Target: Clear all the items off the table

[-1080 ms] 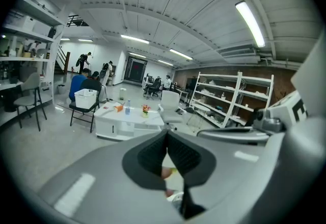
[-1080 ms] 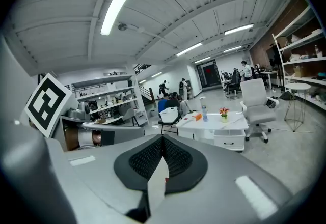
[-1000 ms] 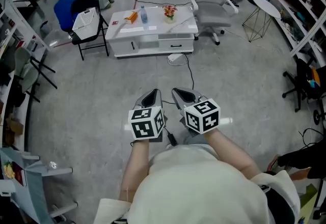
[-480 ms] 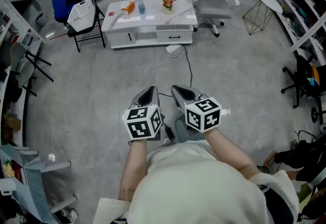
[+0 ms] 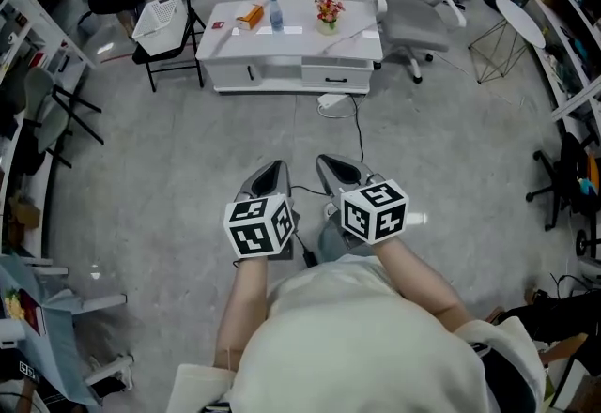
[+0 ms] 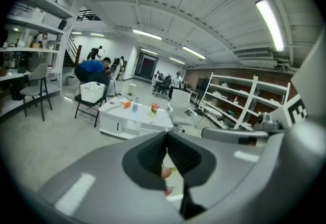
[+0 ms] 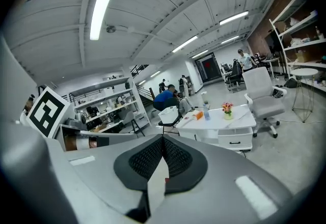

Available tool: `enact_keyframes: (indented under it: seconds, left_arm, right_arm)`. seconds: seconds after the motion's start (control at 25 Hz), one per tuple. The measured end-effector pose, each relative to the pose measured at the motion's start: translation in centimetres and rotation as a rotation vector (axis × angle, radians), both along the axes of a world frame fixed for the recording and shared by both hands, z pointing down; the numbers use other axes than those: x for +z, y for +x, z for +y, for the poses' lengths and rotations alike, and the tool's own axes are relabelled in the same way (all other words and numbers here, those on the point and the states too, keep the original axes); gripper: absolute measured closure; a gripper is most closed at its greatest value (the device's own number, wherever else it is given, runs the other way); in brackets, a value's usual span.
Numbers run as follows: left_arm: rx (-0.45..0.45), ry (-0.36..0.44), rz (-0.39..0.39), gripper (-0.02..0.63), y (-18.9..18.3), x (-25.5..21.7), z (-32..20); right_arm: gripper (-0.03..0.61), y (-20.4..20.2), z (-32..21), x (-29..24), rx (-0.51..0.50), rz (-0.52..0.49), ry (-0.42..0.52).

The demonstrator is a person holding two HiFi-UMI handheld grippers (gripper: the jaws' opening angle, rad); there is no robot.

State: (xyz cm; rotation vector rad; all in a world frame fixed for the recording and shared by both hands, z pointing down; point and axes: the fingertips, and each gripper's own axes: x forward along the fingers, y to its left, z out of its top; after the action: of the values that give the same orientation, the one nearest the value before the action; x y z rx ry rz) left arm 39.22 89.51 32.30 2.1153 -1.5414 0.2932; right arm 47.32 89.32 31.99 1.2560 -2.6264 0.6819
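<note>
Facing the desk (image 5: 347,40) well ahead of their empty, pressed-together jaws, the left gripper (image 5: 272,175) and right gripper (image 5: 336,169) seem at the approach step; next comes nearing it and spreading.

No writing can be read anywhere in the room. The cube on the left gripper (image 5: 274,169) and the one on the right gripper (image 5: 334,163) show only black-and-white square patterns, with no letters or numbers. Over on the white table (image 5: 291,59), the orange box (image 5: 248,17), the bottle (image 5: 276,14) just beside it and the small red card (image 5: 218,24) near the table's left end are too small to read.
</note>
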Motion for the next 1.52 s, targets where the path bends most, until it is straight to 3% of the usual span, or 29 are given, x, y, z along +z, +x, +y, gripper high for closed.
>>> enact_keyframes:
  seconds: [0.72,1.2,1.52]
  left_arm:
    - [-0.041,0.016,0.012,0.604,5.3,-2.3,-15.5]
    - [-0.105,0.018,0.031,0.604,6.9,-1.6,-22.1]
    - [-0.088,0.003,0.006,0.604,8.8,-1.0,-24.5]
  right_arm:
    - [0.580,4.1,-15.8,-2.1,-0.067,0.019,0.027]
    - [0.580,5.8,-22.5,-1.9,-0.132,0.029,0.050]
    - [0.580,6.8,-24.8,-1.5,-0.147,0.027,0.041]
